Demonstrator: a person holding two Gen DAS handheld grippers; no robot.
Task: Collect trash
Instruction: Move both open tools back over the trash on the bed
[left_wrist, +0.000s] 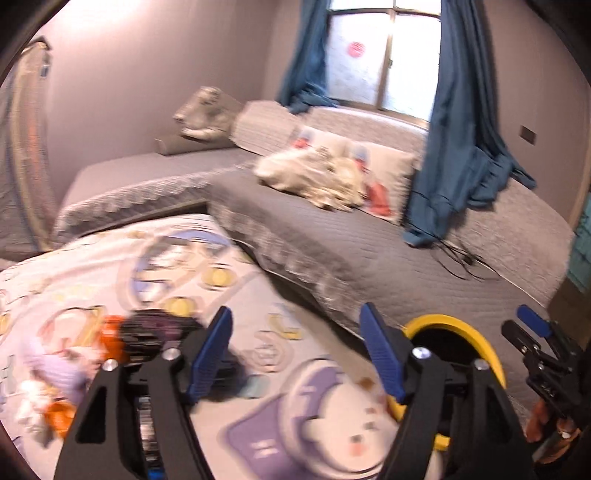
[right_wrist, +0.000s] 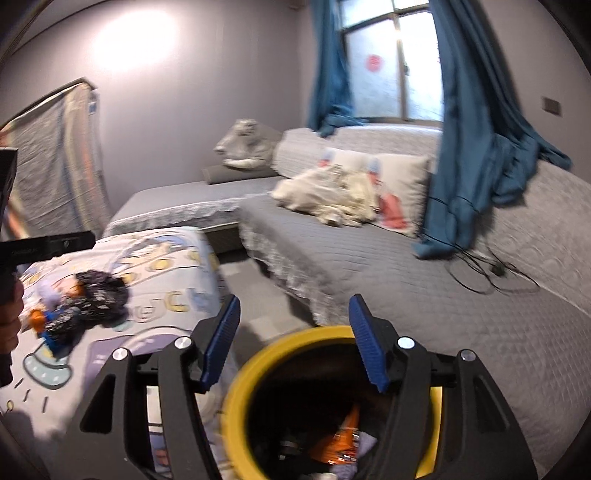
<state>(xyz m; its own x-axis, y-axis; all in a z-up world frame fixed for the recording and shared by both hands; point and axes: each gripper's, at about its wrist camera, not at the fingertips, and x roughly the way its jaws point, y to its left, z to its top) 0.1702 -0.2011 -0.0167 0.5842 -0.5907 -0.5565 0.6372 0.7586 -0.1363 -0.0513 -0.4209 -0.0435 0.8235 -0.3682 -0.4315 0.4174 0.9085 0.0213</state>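
Your yellow bin (right_wrist: 240, 398) already holds some trash, an orange wrapper (right_wrist: 343, 439) among it, but a pile of black, orange and lilac wrappers (right_wrist: 85, 295) still lies on the cartoon-print cover (right_wrist: 173, 254), well apart from the bin, so you look partway done. Both your left gripper (left_wrist: 295, 350) and right gripper (right_wrist: 293, 339) stand open with nothing between the jaws. Only the right wrist view looks down into the bin; the left view shows just its rim and your right gripper beside it.
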